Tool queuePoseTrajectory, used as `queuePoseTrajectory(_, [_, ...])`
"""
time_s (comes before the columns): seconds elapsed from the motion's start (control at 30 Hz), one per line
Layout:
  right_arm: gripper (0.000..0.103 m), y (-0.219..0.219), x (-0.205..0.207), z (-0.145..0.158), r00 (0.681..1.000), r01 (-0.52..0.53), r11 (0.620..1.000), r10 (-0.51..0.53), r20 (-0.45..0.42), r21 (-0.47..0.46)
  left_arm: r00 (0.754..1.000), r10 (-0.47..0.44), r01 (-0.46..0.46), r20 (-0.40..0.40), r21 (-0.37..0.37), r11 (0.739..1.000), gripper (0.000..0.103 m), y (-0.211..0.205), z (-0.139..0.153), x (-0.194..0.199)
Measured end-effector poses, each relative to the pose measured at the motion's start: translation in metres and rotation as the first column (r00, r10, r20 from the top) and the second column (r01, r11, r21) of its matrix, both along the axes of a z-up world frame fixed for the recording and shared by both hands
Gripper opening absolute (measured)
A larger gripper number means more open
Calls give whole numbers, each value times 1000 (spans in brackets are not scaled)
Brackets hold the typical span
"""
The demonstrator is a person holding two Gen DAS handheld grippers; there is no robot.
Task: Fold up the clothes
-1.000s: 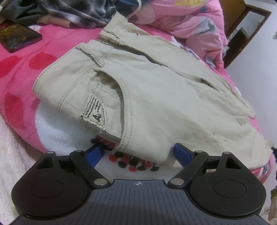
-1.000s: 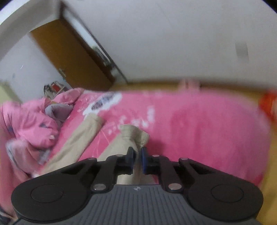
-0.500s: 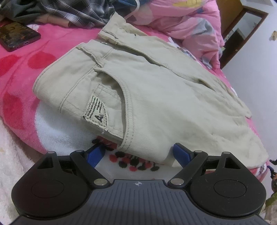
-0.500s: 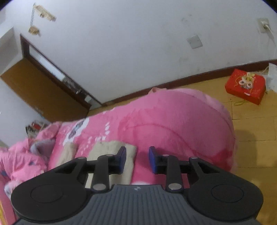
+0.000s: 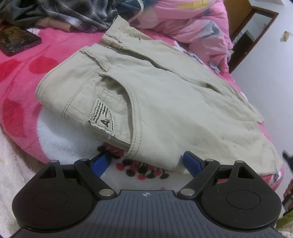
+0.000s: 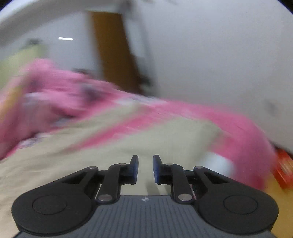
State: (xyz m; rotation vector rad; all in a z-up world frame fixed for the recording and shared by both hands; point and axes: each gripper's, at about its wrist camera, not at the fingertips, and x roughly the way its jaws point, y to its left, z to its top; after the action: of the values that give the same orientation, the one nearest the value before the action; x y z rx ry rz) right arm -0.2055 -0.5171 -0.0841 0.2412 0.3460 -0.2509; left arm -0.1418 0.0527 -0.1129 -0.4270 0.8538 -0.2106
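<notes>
While the pink bed cover is carrying the beige trousers at its middle, a phone and plaid clothes are lying far left. The left tool is gaping wide, empty, at the trousers' near edge. The right tool is closing, nothing between.

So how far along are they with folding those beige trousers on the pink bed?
Partly done, it seems. The beige trousers lie flattened on the pink bedspread, apparently folded leg over leg. Nothing is in hand: the left gripper waits open at the near edge, and the right gripper, its jaws closing on nothing, hovers over the cloth. Folding the length over looks left, as does the plaid shirt heaped behind.
</notes>
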Motion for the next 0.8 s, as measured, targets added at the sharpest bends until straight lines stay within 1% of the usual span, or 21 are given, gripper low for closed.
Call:
queuePoseTrajectory(0.03, [19,28,12,5,993,-114,992,114,-8,-49,1000,-3,3,3,0,1000,87,0,0,-1])
queuePoseTrajectory(0.07, [19,57,25,10,973,-230,968,229,-27,-97,1000,-8,8,7,0,1000,87,1,0,-1])
queuePoseTrajectory(0.1, [19,83,38,11,948,-319,938,313,-60,-138,1000,-11,11,11,0,1000,87,1,0,-2])
queuePoseTrajectory(0.17, [20,126,65,7,887,-460,873,443,-129,-162,1000,-19,19,20,0,1000,87,1,0,-4])
queuePoseTrajectory(0.23, [20,151,84,-4,834,-542,832,516,-196,-120,999,-23,23,31,-1,1000,87,2,0,-5])
queuePoseTrajectory(0.3, [20,174,103,-15,772,-615,786,581,-259,-69,999,-28,28,40,-10,1000,87,3,-1,-6])
queuePoseTrajectory(0.33, [20,174,108,-22,773,-608,788,558,-302,-100,998,-31,32,46,-18,999,87,5,-1,-7])
queuePoseTrajectory(0.37, [20,166,105,-27,794,-579,805,520,-316,-130,998,-34,36,51,-25,999,87,7,-2,-8])
queuePoseTrajectory(0.43, [20,119,108,-32,861,-452,889,415,-295,-68,997,-53,55,61,-40,998,87,10,-3,-10])
queuePoseTrajectory(0.47, [19,91,105,-31,899,-352,936,328,-291,-32,996,-62,65,67,-47,997,87,12,-4,-10])
queuePoseTrajectory(0.5, [14,64,98,-31,932,-237,972,226,-284,-4,995,-72,76,69,-54,996,88,14,-5,-10])
queuePoseTrajectory(0.53, [6,35,87,-30,953,-119,992,128,-274,47,994,-82,86,72,-62,994,88,15,-6,-9])
queuePoseTrajectory(0.57, [7,16,79,-28,958,-9,998,28,-285,65,993,-91,96,74,-70,993,90,17,-7,-7])
queuePoseTrajectory(0.63, [7,3,63,-20,952,145,988,-125,-278,51,992,-104,110,76,-80,991,91,18,-8,-6])
queuePoseTrajectory(0.67, [14,-3,55,-16,941,219,975,-199,-272,43,991,-109,115,77,-83,990,92,18,-8,-6])
queuePoseTrajectory(0.7, [16,1,50,-12,941,242,969,-222,-256,48,990,-114,121,78,-86,989,92,18,-8,-6])
queuePoseTrajectory(0.73, [16,10,45,-11,951,226,972,-206,-229,63,990,-119,126,80,-88,988,92,19,-8,-6])
queuePoseTrajectory(0.8, [20,28,33,-7,971,184,979,-166,-170,93,990,-118,126,83,-100,987,91,21,-9,-7])
